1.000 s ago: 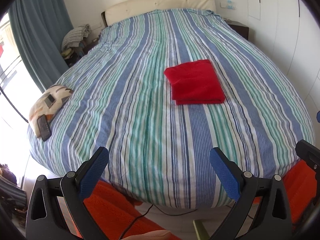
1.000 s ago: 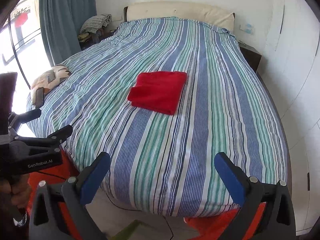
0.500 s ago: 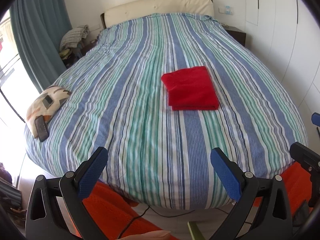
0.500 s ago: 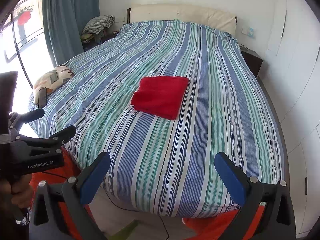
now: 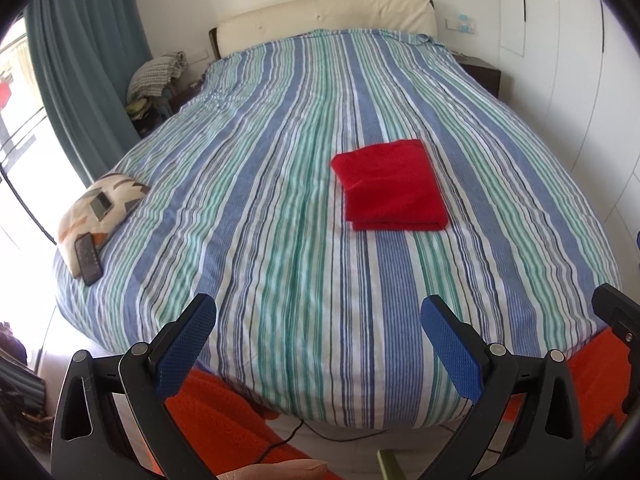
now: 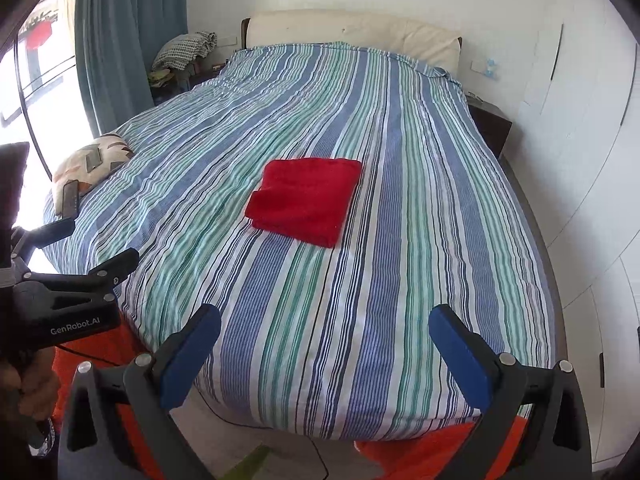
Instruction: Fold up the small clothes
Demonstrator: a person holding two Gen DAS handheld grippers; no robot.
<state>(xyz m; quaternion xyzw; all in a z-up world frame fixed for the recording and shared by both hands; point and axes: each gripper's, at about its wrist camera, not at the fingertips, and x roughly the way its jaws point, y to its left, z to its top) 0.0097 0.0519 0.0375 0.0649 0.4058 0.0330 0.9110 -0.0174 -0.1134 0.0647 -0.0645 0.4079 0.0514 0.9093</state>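
Note:
A red garment (image 5: 392, 186) (image 6: 306, 200) lies folded into a flat rectangle near the middle of the striped bed (image 5: 260, 240) (image 6: 420, 240). My left gripper (image 5: 318, 320) hangs open over the foot edge of the bed, well short of the garment, with nothing between its blue pads. My right gripper (image 6: 324, 330) is open too, likewise back at the foot of the bed and holding nothing. In the right wrist view the left gripper's black body (image 6: 60, 300) shows at the left, held by a hand (image 6: 28, 396).
A patterned cushion (image 5: 100, 208) with a phone and a dark remote (image 5: 88, 258) on it sits at the bed's left edge. Curtains (image 6: 128, 32) and a cluttered nightstand lie to the left; white cabinets (image 6: 592, 160) stand on the right. Orange fabric (image 5: 224, 424) lies below the bed's foot.
Both grippers have drawn back from the bed and risen a little, so the folded red garment sits farther away. Both stay open.

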